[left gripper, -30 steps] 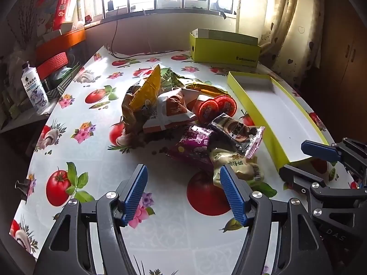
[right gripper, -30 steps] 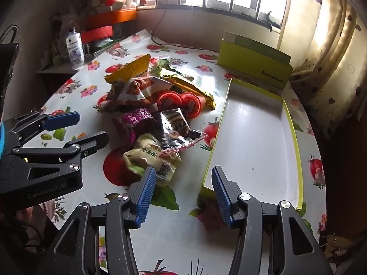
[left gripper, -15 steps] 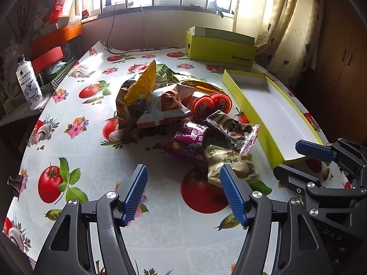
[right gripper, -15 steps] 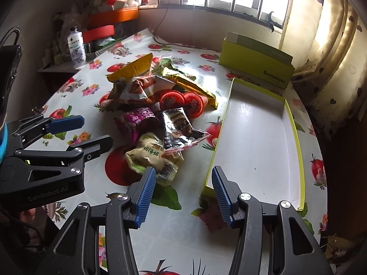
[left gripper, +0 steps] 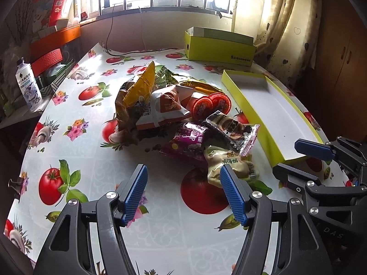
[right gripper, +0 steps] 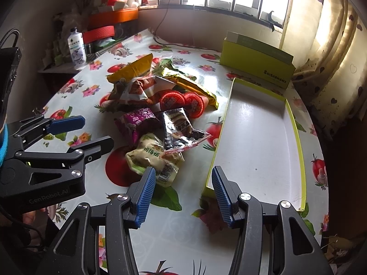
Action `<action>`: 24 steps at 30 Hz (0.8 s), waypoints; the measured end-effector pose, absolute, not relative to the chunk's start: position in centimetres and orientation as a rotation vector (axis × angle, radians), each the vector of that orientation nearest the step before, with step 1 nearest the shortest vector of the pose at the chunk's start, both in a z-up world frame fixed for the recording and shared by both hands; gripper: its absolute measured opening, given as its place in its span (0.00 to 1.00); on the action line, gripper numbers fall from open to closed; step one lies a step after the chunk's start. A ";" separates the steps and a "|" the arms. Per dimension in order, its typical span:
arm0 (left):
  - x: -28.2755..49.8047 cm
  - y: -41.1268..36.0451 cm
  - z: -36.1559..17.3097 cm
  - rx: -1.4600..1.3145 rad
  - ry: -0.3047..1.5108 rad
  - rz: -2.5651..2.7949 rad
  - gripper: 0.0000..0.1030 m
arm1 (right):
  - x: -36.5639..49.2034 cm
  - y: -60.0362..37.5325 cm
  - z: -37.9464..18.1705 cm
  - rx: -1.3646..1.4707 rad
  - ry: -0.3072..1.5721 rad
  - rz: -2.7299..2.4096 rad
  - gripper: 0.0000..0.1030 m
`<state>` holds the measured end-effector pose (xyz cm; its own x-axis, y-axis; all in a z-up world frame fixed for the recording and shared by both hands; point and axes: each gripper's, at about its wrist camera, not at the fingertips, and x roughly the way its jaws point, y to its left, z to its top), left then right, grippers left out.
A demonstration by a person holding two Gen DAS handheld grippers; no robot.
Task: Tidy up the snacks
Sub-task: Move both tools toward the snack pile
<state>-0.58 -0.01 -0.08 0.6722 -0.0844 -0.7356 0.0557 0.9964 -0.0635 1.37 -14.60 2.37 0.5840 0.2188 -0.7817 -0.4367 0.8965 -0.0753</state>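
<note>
A heap of snack packets [left gripper: 183, 114] is seen near the middle of a table [left gripper: 75, 151] covered with an oilcloth printed with tomatoes and flowers. In the heap, a yellow-orange bag [left gripper: 140, 87] stands tilted at the far left, leaning on a white and brown packet [left gripper: 165, 107]; two round red-lidded cups [left gripper: 211, 104] lie side by side just right of it. Nearer the camera a purple packet [left gripper: 188, 141] is noted, with a dark glossy packet with a pink edge [left gripper: 231, 130] overlapping a pale beige packet [left gripper: 229, 165], which is the nearest item. A green-gold bag [right gripper: 190, 84] lies at the back of the heap. A shallow yellow-green box tray with a white inside [right gripper: 296, 137] is placed just right of the heap, its long side running away from the viewer; nothing is seen inside it. A second yellow-green box [left gripper: 220, 45] stands at the far edge, below the window. A white bottle [left gripper: 27, 84] is seen on a side shelf at left. The left gripper [left gripper: 183, 183] is held above bare cloth in front of the heap, jaws spread wide, nothing between them. The right gripper [right gripper: 181, 183] is held over the near corner of the tray, jaws likewise apart and empty, the beige packet lying just beyond its left pad [right gripper: 146, 192].
</note>
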 end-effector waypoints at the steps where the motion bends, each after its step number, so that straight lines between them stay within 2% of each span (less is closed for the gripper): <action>1: -0.6 0.1 -0.1 -0.038 0.830 -0.074 0.64 | 1.4 -14.6 2.4 -0.272 0.867 0.388 0.48; 24: 0.0 0.8 -0.2 -0.101 0.821 -0.112 0.64 | 1.7 -14.5 2.4 -0.255 0.869 0.412 0.48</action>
<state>0.01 0.79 -0.16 0.6760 -0.1382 -0.7238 0.0601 0.9893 -0.1327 1.66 -14.51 2.37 0.5746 0.2453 -0.7808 -0.4495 0.8919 -0.0506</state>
